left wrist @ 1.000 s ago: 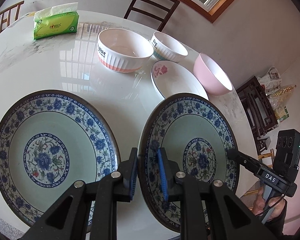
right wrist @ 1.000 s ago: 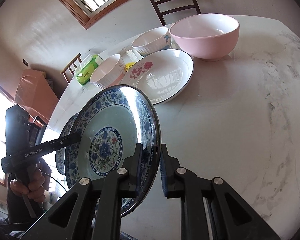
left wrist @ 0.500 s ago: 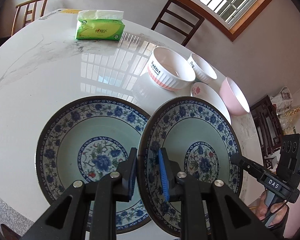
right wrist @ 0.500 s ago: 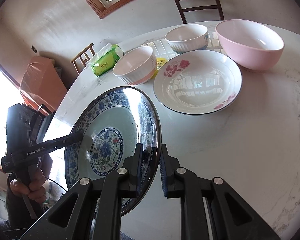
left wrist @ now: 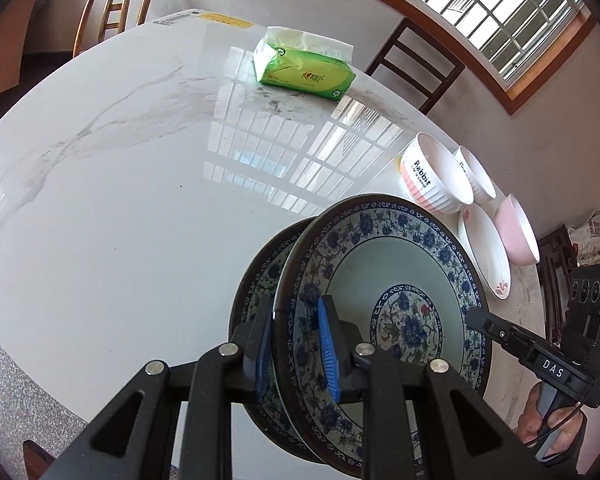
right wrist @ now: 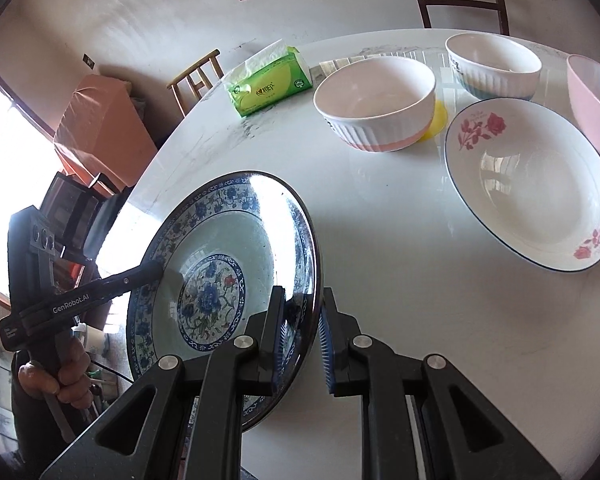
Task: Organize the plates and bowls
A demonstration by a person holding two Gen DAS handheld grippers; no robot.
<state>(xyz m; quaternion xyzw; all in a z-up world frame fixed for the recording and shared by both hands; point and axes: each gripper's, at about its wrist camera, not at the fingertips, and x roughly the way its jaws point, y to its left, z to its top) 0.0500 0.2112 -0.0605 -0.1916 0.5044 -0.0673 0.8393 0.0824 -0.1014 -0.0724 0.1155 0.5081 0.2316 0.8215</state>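
Observation:
My left gripper is shut on the rim of a blue floral plate. My right gripper grips the same plate on its opposite rim, and its finger shows in the left wrist view. The plate is held tilted above the table, over a second matching blue plate that peeks out on its left. A white rose plate, a pink bowl, a pink-banded white bowl and a blue-banded white bowl stand at the table's far right.
A green tissue pack lies at the far side of the round white marble table. Wooden chairs stand around it. A small yellow object lies between the bowls.
The held plate has moved left and now overlaps the second blue plate, which lay beside it. Both grippers stayed shut on its rim.

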